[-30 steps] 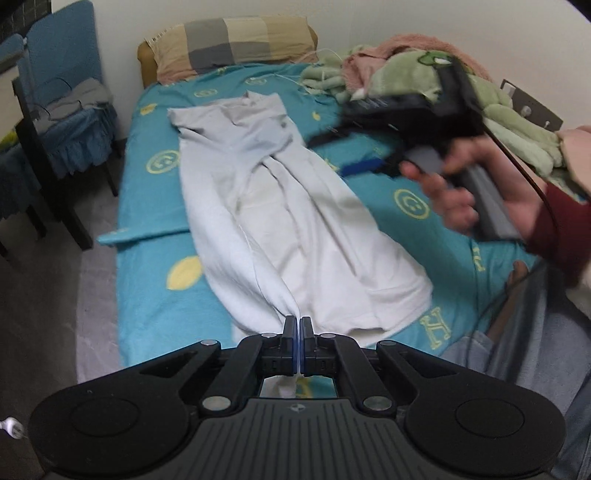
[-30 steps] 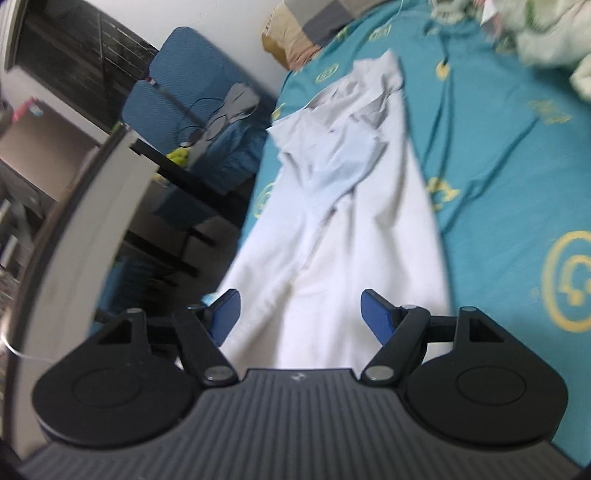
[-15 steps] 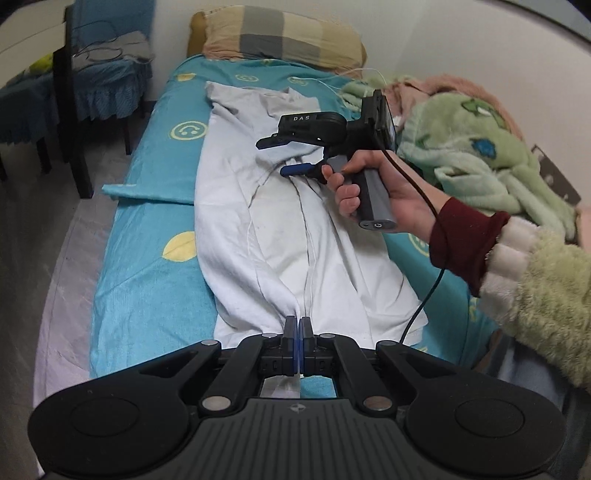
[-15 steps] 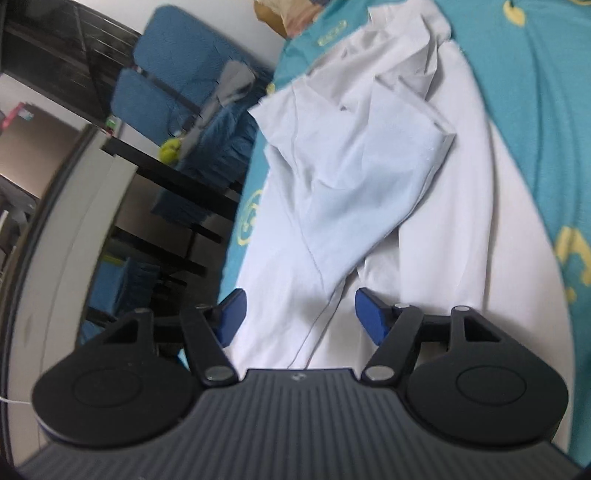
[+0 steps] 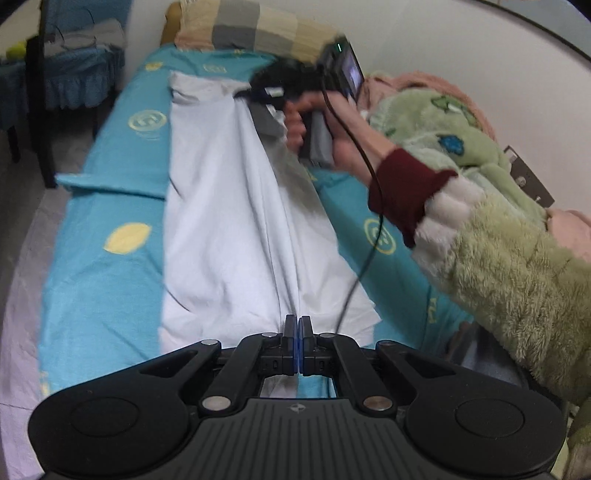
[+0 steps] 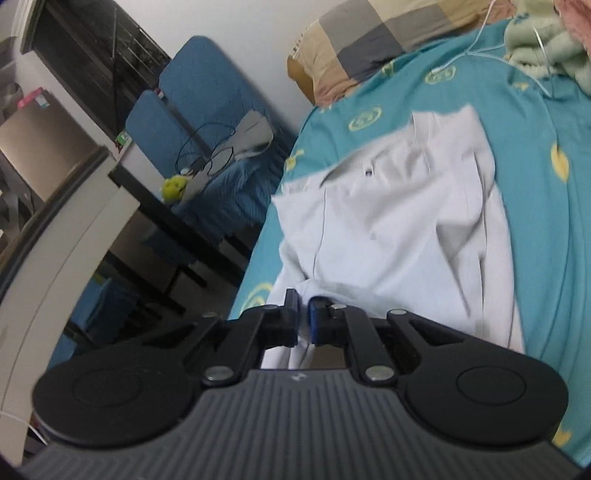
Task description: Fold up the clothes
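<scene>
Left wrist view: the white garment [image 5: 236,221] lies lengthwise on the teal bed sheet [image 5: 96,280], its long axis running from the left gripper [image 5: 297,334] at the near hem away toward the checked pillow [image 5: 258,29]. The left gripper's jaws are pressed together on a pinch of that hem. At the far end, the right gripper [image 5: 258,98], held in a hand [image 5: 332,125] with a fuzzy green sleeve [image 5: 517,280], sits over the garment's upper part; it is blurred, and its fingertips are hard to make out here.

Right wrist view: the right gripper [image 6: 303,321] has just been closing, and its 2 jaws now stand nearly together with a fold of white fabric between them. The garment [image 6: 399,229] spreads ahead and to the right of it, collar end toward the pillow [image 6: 369,40]. How many layers are caught is hidden behind the jaws.

Each hand holds 1 end, so the coming fold likely turns on bringing the far end back along the long axis
</scene>
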`<state>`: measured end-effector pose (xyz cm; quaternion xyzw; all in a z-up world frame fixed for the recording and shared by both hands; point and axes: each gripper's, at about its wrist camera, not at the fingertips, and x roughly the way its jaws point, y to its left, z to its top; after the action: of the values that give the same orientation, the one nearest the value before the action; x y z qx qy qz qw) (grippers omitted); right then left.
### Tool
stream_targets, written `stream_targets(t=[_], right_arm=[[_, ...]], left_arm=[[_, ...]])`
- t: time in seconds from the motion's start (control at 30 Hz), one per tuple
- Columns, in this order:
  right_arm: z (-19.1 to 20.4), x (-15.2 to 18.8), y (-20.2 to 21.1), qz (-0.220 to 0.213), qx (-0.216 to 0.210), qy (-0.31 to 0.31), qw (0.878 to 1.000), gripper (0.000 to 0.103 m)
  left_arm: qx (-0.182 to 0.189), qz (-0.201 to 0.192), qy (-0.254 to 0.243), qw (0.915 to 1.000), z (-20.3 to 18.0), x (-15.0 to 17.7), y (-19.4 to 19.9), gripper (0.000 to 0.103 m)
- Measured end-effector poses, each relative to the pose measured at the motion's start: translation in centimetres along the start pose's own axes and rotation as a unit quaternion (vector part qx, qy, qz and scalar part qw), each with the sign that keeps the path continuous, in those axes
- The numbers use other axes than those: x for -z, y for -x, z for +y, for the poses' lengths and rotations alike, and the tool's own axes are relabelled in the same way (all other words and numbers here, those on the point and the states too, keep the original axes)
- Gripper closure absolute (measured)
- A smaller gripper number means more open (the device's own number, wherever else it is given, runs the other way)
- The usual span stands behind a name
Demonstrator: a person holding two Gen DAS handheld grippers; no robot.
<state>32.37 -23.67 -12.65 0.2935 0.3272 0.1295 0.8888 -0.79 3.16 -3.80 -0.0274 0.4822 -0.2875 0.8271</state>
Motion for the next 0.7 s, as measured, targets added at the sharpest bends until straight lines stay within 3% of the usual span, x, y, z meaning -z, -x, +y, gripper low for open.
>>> stream_targets(t=[0.13, 0.23, 0.3, 0.37, 0.5, 0.53, 0.6, 0.7], right_arm=[[-0.6, 0.5, -0.8, 0.012, 0.024, 0.02, 0.999, 0.094], [-1.5, 1.5, -0.9, 0.024, 0.02, 0.011, 0.999, 0.091], [-1.4, 1.9, -0.6, 0.039, 0.019, 0.018, 0.999, 0.09], [-0.7, 2.2, 0.6, 0.05, 0.021, 0.03, 0.998, 0.087], [0.7, 2.8, 3.7, 0.065, 0.023, 0.05, 0.996, 0.054], [0.9, 3.0, 4.8, 0.063, 0.024, 0.05, 0.997, 0.05], [1.3, 3.5, 7.2, 0.058, 0.031, 0.049, 0.997, 0.046], [1.1, 5.5, 11.4, 0.058, 0.045, 0.036, 0.997, 0.045]], left_arm=[[-0.022, 0.047, -0.014, 0.9986, -1.6, 0.5, -4.9, 0.102], [-0.036, 0.064, -0.01, 0.9973, -1.2, 0.3, -6.4, 0.101], [-0.032, 0.058, 0.007, 0.9978, -0.6, 0.0, -5.8, 0.09], [-0.034, 0.042, 0.018, 0.9984, 0.2, -0.4, -4.6, 0.064], [-0.046, 0.024, 0.067, 0.9964, 3.1, -2.7, -3.1, 0.047], [-0.049, 0.021, 0.08, 0.9954, 3.9, -3.3, -2.7, 0.043], [-0.066, 0.003, 0.097, 0.9931, 5.6, -4.6, -2.3, 0.042], [-0.099, -0.024, 0.093, 0.9904, 7.6, -5.9, -2.8, 0.032]])
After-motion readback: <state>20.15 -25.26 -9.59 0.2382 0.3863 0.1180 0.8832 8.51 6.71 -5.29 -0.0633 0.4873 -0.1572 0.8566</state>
